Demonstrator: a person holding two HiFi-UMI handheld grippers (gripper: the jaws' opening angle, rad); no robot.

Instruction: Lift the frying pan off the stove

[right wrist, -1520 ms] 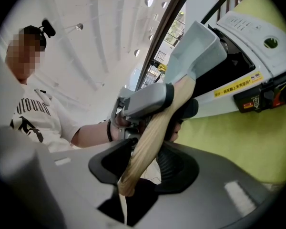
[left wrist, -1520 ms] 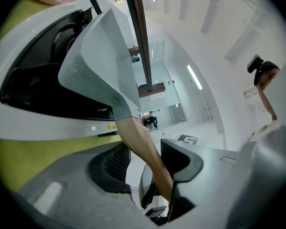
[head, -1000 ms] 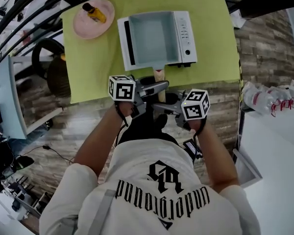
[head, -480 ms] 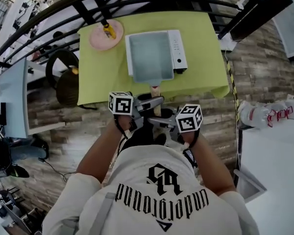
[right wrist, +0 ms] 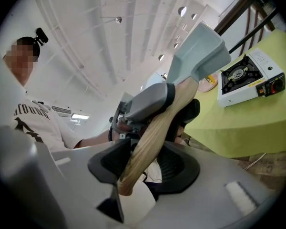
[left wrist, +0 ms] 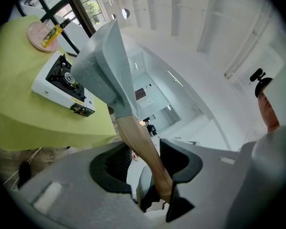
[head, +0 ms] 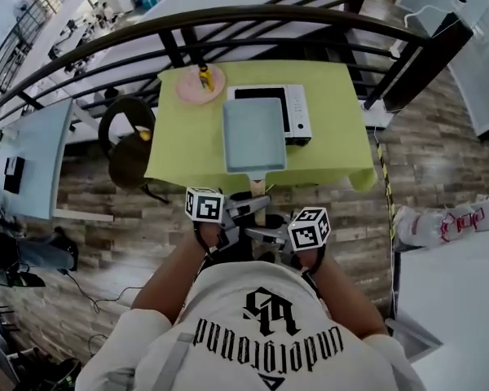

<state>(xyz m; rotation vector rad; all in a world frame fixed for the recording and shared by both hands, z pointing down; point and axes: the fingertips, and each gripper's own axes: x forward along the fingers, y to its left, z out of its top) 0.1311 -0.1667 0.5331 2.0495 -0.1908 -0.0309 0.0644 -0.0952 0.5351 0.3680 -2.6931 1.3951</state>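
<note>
The frying pan [head: 253, 133] is a rectangular grey-blue pan with a wooden handle [head: 258, 187]. It hangs in the air in front of the white stove [head: 297, 112], whose black burner shows behind it. My left gripper [head: 246, 211] and my right gripper [head: 266, 233] are both shut on the handle, left nearer the pan. In the left gripper view the handle [left wrist: 143, 149] runs between the jaws of the left gripper [left wrist: 142, 170] up to the pan [left wrist: 102, 63], with the stove [left wrist: 62, 82] beyond. In the right gripper view the right gripper [right wrist: 143, 168] clamps the handle's end [right wrist: 148, 140].
The stove stands on a table with a yellow-green cloth [head: 187, 145]. A pink plate [head: 200, 84] with a small yellow bottle sits at the table's far left. A black railing [head: 228, 19] curves behind the table. A dark chair [head: 126, 149] stands at its left.
The pan has come up off the stove and back toward me, uncovering the burner. Both grippers rose and drew back with the handle. The table now looks farther away.
</note>
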